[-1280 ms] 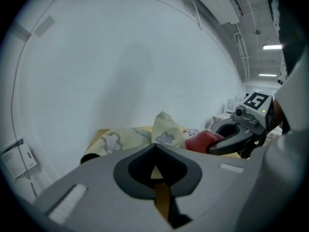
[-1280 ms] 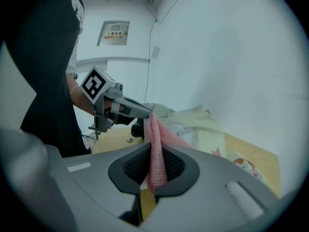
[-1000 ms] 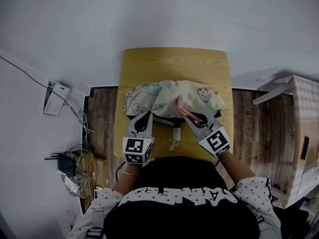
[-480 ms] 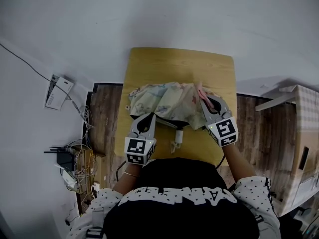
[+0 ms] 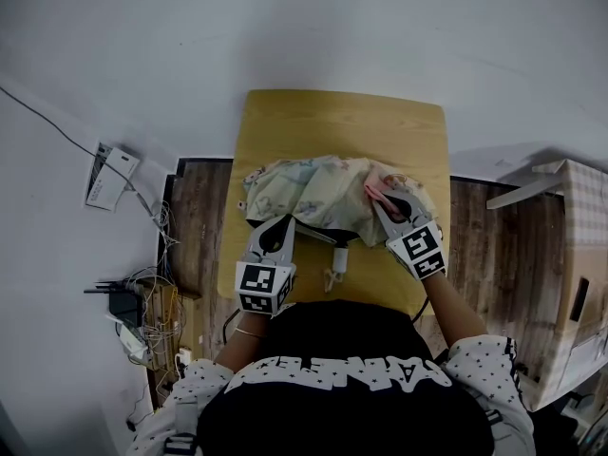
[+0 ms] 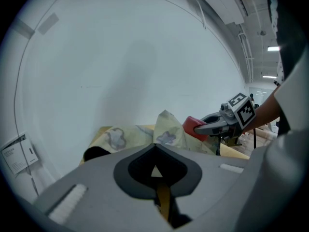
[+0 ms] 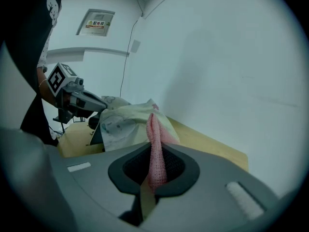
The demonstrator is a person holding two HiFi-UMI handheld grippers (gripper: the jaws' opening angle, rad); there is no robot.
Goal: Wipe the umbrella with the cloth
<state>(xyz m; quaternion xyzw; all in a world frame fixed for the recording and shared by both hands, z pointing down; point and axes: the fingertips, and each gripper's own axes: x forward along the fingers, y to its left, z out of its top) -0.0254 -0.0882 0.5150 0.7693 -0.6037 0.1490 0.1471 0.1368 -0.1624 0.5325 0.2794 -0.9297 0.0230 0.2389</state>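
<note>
Left tongs (image 5: 282,223) are closed tight on a fold of the umbrella (image 5: 313,194) at its near edge. In the left gripper view a peak of the printed fabric (image 6: 166,124) rises just past the joined tips (image 6: 155,147). Right tongs (image 5: 376,202) are clamped on the pink cloth (image 5: 372,194). In the right gripper view the cloth (image 7: 155,134) stands as a narrow upright strip squeezed between the jaws (image 7: 153,148) and reaches past them onto the umbrella's fabric (image 7: 126,121).

In the head view the umbrella lies collapsed and crumpled across the middle of the wooden surface (image 5: 337,122). Its pale canopy carries small cartoon prints, and its dark underside shows along the near edge. Its handle (image 5: 335,264) points toward the lower edge of the frame, between the two tongs. The cloth rests on the right part of the canopy, while the left tongs sit at the lower left of it, well apart from the right ones.

Cables (image 5: 142,302) lie on the wood floor at the left of the frame, and a cardboard box (image 5: 579,255) stands at the right edge.
</note>
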